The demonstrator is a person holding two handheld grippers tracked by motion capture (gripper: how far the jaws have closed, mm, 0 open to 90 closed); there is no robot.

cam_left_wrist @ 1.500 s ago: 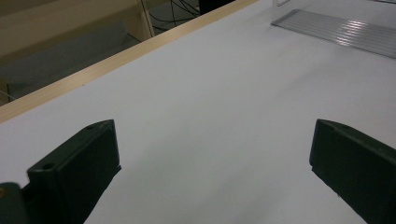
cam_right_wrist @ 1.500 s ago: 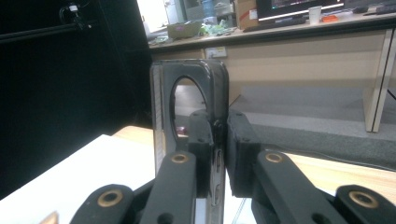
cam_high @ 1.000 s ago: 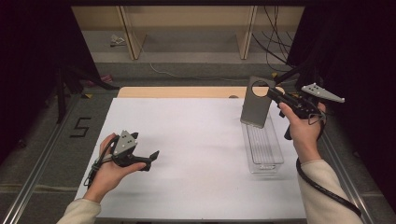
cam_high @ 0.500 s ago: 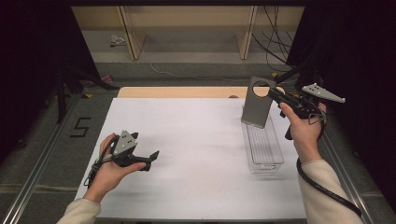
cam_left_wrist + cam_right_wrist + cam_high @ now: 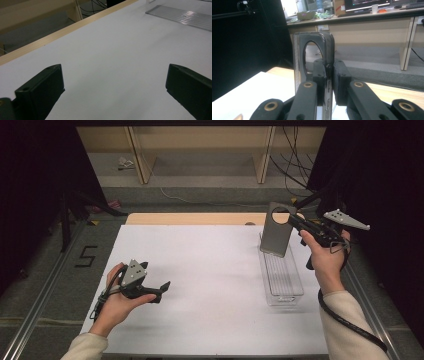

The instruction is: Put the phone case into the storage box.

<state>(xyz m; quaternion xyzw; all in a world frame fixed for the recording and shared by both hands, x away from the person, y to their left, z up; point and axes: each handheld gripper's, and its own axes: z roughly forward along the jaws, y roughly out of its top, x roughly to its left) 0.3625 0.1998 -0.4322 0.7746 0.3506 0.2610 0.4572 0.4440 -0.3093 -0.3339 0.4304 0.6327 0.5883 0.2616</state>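
Black jaws of the right gripper (image 5: 292, 220) are clamped on the upper edge of a dark grey flat case (image 5: 276, 229) with a round hole near its top; in the right gripper view the two pads (image 5: 319, 75) pinch the thin wall of the case (image 5: 312, 57) beside that hole. The case hangs upright and a little tilted above the far end of a clear plastic tray (image 5: 281, 272), its lower edge just over the tray's far wall. Against the earlier frames the difference is slight: the right hand (image 5: 322, 257) and the case sit in nearly the same spot over the tray, with the grip unchanged.

The left gripper (image 5: 162, 287) rests low on the white table sheet (image 5: 210, 270), well apart from the tray on its left side, held in the left hand (image 5: 117, 297). Its jaws stand wide apart with nothing between them, as the left gripper view shows: bare white sheet lies between the two black fingers (image 5: 41, 87), and the ribbed floor of the tray (image 5: 182, 16) is seen far off. It has not moved either.

Beyond the tray's far end runs the pale wooden edge of the table (image 5: 195, 218), then grey floor with loose cables (image 5: 295, 175) and the legs of a wooden frame (image 5: 137, 155). Left of the sheet, a figure 5 (image 5: 86, 256) is marked on the floor. Nothing lies between the case and the tray beneath it.
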